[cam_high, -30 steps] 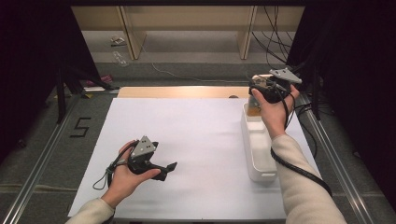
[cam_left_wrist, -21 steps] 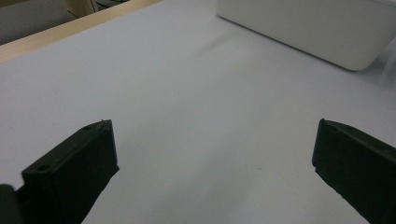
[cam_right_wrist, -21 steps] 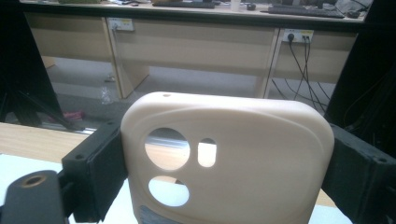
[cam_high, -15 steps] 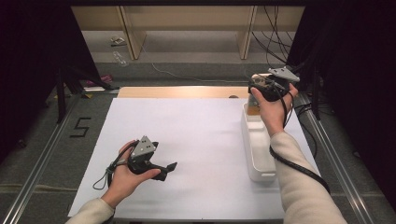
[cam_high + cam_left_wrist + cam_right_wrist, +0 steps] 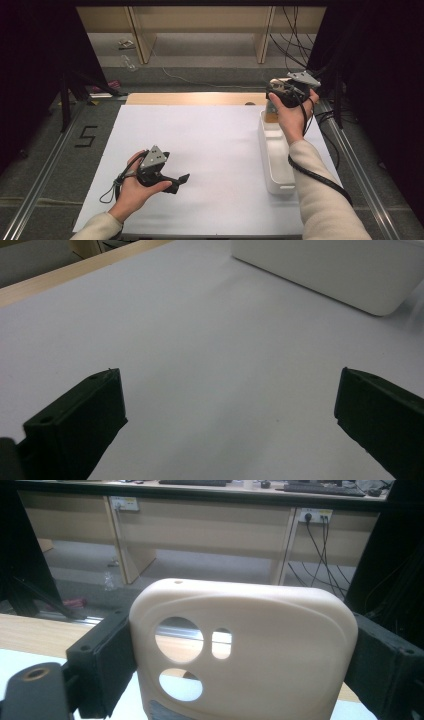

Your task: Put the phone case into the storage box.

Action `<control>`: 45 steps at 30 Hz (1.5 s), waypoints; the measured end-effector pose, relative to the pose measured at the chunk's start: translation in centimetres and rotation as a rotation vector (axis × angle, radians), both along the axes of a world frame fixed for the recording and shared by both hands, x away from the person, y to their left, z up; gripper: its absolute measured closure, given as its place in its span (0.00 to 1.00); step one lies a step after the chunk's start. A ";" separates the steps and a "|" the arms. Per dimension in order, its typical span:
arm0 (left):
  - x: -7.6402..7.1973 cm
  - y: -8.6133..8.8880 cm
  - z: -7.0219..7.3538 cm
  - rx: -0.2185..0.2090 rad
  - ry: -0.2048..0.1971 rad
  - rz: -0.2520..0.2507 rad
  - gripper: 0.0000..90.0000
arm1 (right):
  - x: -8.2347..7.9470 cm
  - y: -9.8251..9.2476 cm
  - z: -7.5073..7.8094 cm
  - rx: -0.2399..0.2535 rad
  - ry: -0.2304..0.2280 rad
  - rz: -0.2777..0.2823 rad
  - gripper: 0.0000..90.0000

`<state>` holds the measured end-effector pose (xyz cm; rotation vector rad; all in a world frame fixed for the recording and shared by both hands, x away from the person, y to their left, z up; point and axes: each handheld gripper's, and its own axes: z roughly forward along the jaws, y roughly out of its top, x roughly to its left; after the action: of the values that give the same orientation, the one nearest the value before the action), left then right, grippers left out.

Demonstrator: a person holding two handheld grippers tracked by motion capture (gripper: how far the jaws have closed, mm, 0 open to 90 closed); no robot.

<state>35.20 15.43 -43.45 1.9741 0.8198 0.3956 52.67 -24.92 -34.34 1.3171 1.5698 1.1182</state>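
A cream phone case (image 5: 245,650) with round camera cut-outs stands upright in the centre of the right gripper view, pinched at both side edges by the right gripper (image 5: 240,655), whose jaws press in on it. In the high view that gripper (image 5: 289,92) sits at upper right, above the far end of the long white tray (image 5: 272,155), whose long axis runs toward the bottom of the frame. The left gripper (image 5: 172,180) rests at lower left on the white sheet (image 5: 200,135), jaws spread and empty, well apart from the tray; the right hand is far nearer, likely to lower the case into it.
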 end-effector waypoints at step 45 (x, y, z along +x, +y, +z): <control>0.0 0.0 0.0 0.000 0.003 -0.001 0.00 | 1.1 0.3 -0.6 -0.001 0.016 -0.007 0.13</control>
<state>35.23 15.45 -43.46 1.9753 0.8203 0.3917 53.75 -24.61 -34.96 1.3328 1.5760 1.1049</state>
